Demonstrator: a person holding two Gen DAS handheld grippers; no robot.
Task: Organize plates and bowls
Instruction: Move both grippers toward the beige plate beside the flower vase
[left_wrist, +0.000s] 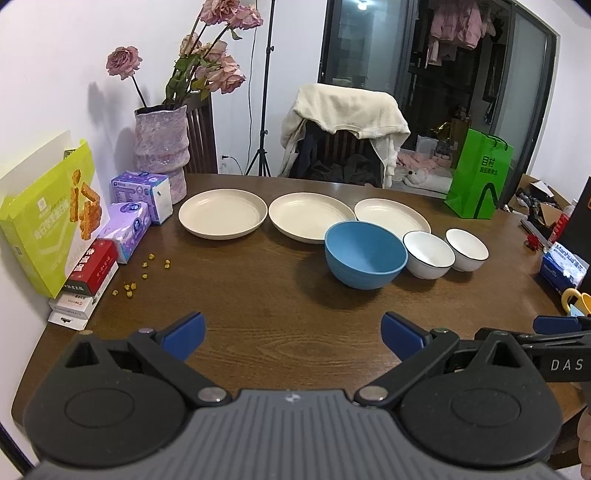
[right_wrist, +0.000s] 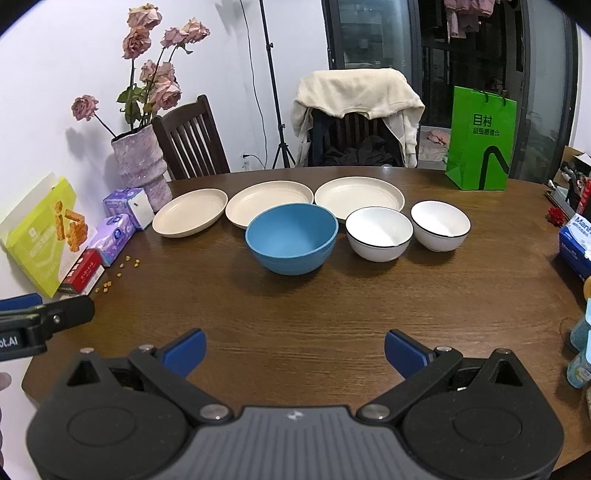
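Both claws hung low over the near edge of the desk (right_wrist: 295, 314), each spread wide and holding nothing: the left claw (left_wrist: 293, 338) and the right claw (right_wrist: 295, 352) sat side by side, well short of the dishes. All the crockery lay straight ahead, farther across the desk. The blue bowl (right_wrist: 291, 238) was nearest, almost dead ahead of the right claw and ahead and slightly to the right of the left one, so the right hand looked the likelier to reach it first. Just beside it to the right stood two white bowls, one (right_wrist: 378, 232) and another (right_wrist: 439, 225), perhaps touching each other. Behind ran a row of three cream plates (left_wrist: 222, 213) (left_wrist: 310, 216) (left_wrist: 391, 218), lying left to right, the middle one seemingly overlapped by the blue bowl in view. Count: three plates, three bowls, none stacked yet
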